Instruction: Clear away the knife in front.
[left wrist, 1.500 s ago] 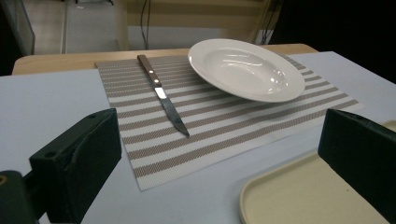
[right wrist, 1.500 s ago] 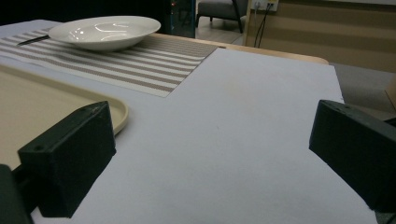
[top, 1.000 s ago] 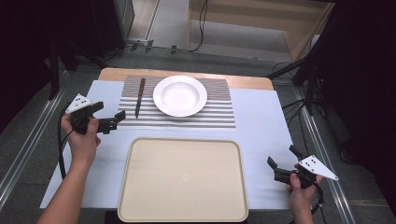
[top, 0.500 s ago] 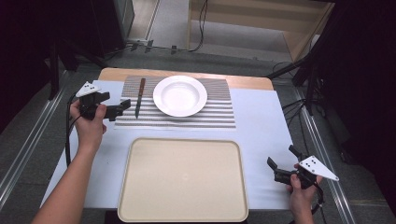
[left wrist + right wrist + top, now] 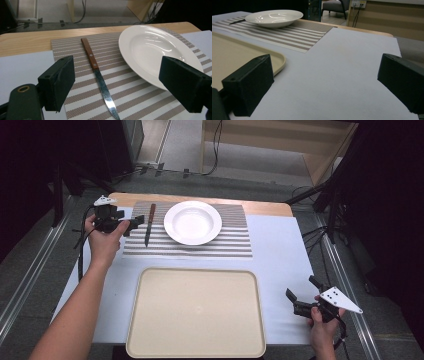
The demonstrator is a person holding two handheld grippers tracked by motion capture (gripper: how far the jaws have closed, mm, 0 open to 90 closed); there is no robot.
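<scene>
Since left tongs (image 5: 117, 85) hang apart just beside the knife (image 5: 98, 73), straddle its wooden handle, clear of the plate (image 5: 155, 50); right tongs (image 5: 303, 301) idle apart.

So on the desk (image 5: 280, 255) there's a striped placemat (image 5: 235, 240) along the far edge, with a white plate (image 5: 193, 222) sitting on it and a wooden-handled knife (image 5: 148, 224) just beside the plate. Big beige tray (image 5: 195, 312) sits empty at the near edge.
</scene>
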